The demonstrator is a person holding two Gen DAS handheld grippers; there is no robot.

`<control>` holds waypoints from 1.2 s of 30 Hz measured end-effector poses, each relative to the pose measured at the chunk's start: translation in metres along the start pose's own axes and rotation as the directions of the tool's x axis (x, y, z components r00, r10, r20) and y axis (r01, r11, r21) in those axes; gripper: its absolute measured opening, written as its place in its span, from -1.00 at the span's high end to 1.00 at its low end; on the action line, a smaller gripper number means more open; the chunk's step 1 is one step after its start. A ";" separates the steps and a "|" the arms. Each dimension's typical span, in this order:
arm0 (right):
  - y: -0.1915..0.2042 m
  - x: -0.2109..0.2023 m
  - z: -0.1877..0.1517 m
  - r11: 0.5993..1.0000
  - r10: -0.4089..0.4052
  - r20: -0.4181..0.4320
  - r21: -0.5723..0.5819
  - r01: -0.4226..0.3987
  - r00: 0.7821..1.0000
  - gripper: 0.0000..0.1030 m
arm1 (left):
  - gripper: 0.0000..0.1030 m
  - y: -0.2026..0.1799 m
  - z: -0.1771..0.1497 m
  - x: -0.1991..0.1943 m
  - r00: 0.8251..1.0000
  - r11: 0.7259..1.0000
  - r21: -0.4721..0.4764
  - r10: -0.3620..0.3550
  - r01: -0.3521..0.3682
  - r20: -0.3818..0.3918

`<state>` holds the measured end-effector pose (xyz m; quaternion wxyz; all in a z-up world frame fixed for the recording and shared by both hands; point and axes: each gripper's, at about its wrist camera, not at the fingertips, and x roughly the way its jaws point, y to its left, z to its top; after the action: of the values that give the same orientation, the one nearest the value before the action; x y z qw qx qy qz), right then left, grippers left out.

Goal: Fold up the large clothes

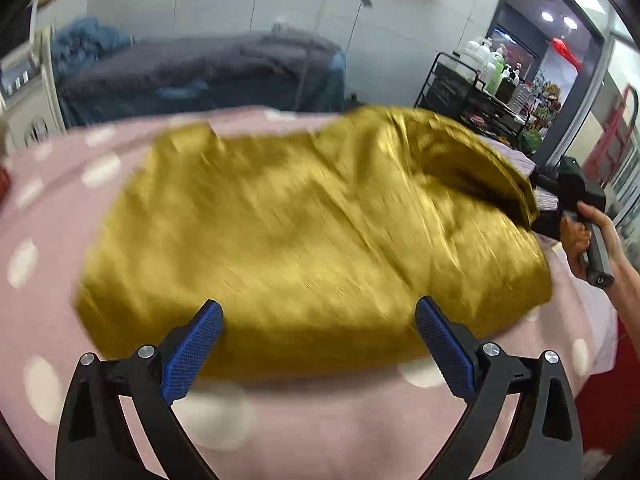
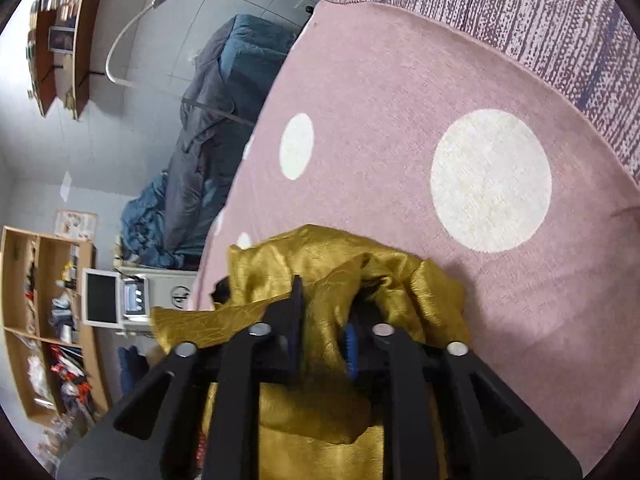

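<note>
Gold, shiny, creased garment (image 1: 304, 236) bunched mid pink dotted cover (image 1: 52, 208). Left gripper (image 1: 318, 344) wide open, empty, at 6 o'clock. Right gripper (image 2: 322, 328) part open, cloth between pads; grip unclear.

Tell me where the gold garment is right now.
The gold garment lies on the pink dotted cover, mid-frame in the left wrist view, ahead of the open left gripper; its right end bunches between the right gripper's fingers.

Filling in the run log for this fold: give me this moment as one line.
left gripper: open, empty, over garment | right gripper: gold fabric between jaws, grip unclear | gold garment: bunched on pink dotted cover
</note>
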<state>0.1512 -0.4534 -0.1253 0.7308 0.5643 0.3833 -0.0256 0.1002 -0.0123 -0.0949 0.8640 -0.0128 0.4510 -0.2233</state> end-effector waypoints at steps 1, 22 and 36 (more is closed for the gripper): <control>0.002 -0.010 0.000 1.000 0.017 0.032 0.015 -0.017 0.999 -0.03 | -0.84 -0.003 -0.005 0.010 1.000 1.000 -0.018 0.004 -0.004 -0.024; 0.094 0.009 -0.225 0.402 -0.335 0.329 -0.797 0.450 0.883 -0.49 | -0.88 -0.025 0.010 0.054 0.980 0.980 -0.009 0.198 -0.198 0.006; 0.047 0.029 -0.196 0.466 -0.464 0.362 -0.676 0.570 0.808 -0.54 | -0.90 -0.020 0.031 0.096 0.982 0.982 0.056 0.184 -0.181 -0.045</control>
<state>0.0892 -0.2598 -0.1183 0.8768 0.0581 0.4624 -0.1186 0.1639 -0.0741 -0.1463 0.8694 0.0564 0.4658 -0.1551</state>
